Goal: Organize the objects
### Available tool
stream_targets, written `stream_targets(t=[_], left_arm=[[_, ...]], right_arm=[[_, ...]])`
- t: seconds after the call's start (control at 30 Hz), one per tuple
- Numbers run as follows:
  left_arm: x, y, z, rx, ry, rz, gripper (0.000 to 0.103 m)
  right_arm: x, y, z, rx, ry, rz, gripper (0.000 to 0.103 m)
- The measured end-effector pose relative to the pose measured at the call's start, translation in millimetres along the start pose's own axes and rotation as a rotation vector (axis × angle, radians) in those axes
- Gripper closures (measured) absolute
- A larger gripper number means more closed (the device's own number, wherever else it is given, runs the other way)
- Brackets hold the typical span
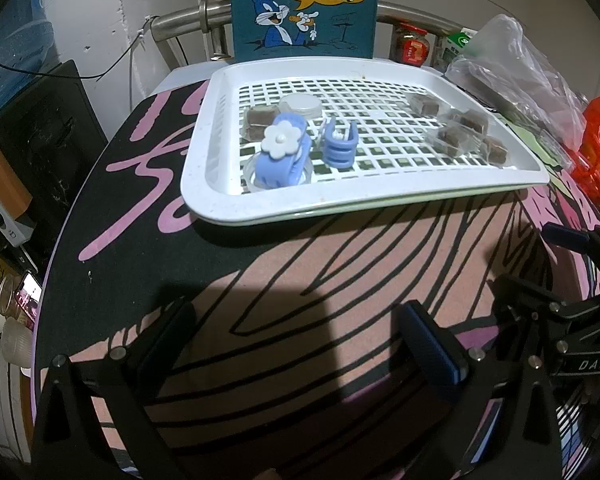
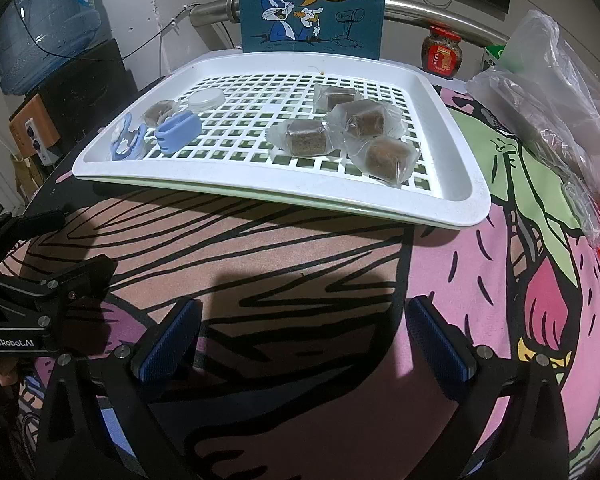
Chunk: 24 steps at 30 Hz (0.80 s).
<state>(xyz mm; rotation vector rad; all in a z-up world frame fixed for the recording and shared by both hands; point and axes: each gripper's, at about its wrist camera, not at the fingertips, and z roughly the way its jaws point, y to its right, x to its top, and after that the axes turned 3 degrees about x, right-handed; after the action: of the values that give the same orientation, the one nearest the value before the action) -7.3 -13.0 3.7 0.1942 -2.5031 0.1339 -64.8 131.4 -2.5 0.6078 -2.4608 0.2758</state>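
While both tongs [image 1: 300,344] [image 2: 300,340] hover — tilted down, gaping.

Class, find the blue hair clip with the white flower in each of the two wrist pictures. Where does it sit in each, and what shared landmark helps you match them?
Left wrist view: flower hair clip sits centre-left, in the white tray's near-left corner.
Right wrist view: flower hair clip sits far left, same tray corner.
Shared landmark: the cartoon rabbit poster behind the tray.
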Motion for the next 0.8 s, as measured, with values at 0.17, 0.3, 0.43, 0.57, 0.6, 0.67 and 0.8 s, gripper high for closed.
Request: stream_targets(t=[0.17,0.3,0.43,0.57,0.6,0.67,0.8], left_arm=[[0.4,-1.0,0.4,0.004,0.0,-0.001,0.0],[0.5,-1.4,0.5,0.007,-0.001,-0.004,0.0],[0.9,-1.5,0.7,0.007,-0.001,-0.004,0.0],[0.7,-0.8,0.6,0.007,-0.001,-0.004,0.0],[0.8,-1.2,0.7,0.007,-0.001,-0.004,0.0],[0.7,-0.9,0.5,0.007,-0.001,-0.004,0.0],[0.7,-1.4,0.3,0.008,-0.001,-0.004,0.0]], right_arm=[[0.0,-0.2,-0.1,0.0,0.0,0.0,0.0],[0.0,-0.4,-0.1,0.0,0.0,0.0,0.0],[0.0,-0.5,-0.1,0.0,0.0,0.0,0.0],[0.0,-0.5,0.0,0.0,0.0,0.0,0.0],[0.0,-0.5,0.0,0.0,0.0,0.0,0.0],[0.0,-0.5,0.0,0.0,0.0,0.0,0.0],[-0.1,-0.5,-0.1,0.0,0.0,0.001,0.0]])
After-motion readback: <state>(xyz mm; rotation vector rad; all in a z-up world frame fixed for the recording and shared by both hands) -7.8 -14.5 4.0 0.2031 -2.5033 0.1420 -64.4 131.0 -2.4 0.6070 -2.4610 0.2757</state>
